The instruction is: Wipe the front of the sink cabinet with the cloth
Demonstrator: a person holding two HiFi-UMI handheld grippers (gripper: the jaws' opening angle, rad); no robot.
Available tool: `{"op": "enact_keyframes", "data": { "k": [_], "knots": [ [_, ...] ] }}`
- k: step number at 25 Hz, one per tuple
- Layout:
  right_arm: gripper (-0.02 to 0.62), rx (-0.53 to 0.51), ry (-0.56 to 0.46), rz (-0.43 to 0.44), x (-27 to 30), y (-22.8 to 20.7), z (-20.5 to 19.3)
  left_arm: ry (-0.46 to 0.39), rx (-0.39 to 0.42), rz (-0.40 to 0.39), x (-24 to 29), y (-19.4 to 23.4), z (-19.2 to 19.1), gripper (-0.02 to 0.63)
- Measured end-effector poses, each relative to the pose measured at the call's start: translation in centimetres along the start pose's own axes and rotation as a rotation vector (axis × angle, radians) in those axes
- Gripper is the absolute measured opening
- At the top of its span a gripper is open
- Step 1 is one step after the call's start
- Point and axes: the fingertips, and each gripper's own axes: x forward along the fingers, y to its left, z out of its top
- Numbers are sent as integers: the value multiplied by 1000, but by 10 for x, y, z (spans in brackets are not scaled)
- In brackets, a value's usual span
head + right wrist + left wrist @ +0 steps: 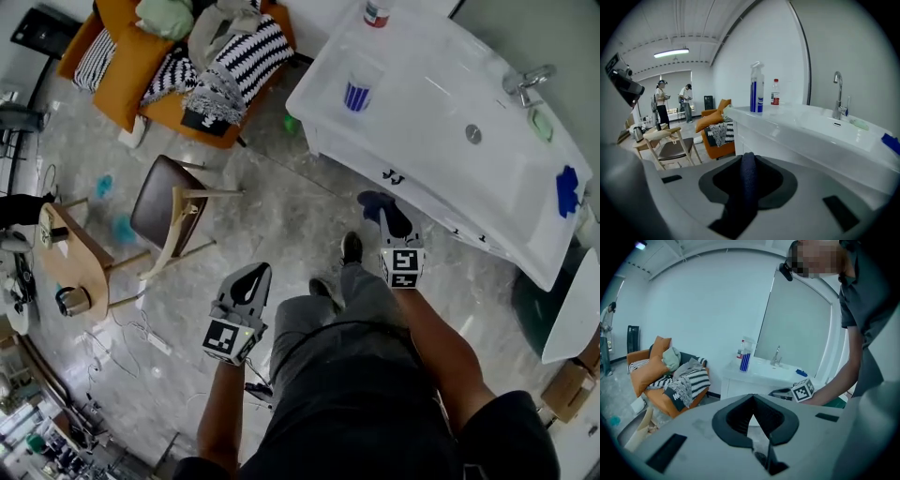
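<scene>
The right gripper (748, 158) pinched a dark blue cloth (746, 187), squeezed into a thin strip. The left gripper (752, 398) was closed, holding nothing.

Floor (281, 220) before sink cabinet (431, 202) open; chair (161, 202) well apart

dark shirt (375, 394), grey trousers (302, 323), black shoes (352, 247).

The cloth (743, 197) is dark, nubbly fabric against the right gripper's (748, 159) matt grey plastic. The sink cabinet (778, 140) is glossy white, its tap (839, 96) shiny metal. The floor (272, 216) is polished grey stone.
</scene>
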Motion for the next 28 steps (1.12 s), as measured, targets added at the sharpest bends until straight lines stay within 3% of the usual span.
{"op": "enact_keyframes", "data": {
  "k": [6, 8, 11, 14, 17, 23, 28],
  "knots": [
    [86, -102, 16, -34, 50, 24, 15, -6, 127, -95, 14, 13, -14, 5],
    [86, -150, 19, -92, 71, 28, 19, 0, 91, -124, 11, 26, -29, 5],
    [86, -140, 13, -219, 97, 28, 20, 6, -28, -176, -4, 53, -58, 5],
    [86, -124, -23, -313, 120, 34, 21, 57, -32, -225, -26, 74, -95, 5],
    [86, -180, -63, -344, 159, 45, 22, 111, -24, -228, -36, 102, -130, 5],
    [86, -301, -130, -317, 247, 69, 15, 133, -108, -164, -34, 139, -187, 5],
    [86, -259, -94, -456, 216, 1, -22, 132, -152, -189, -17, 130, -218, 5]
  ]
}}
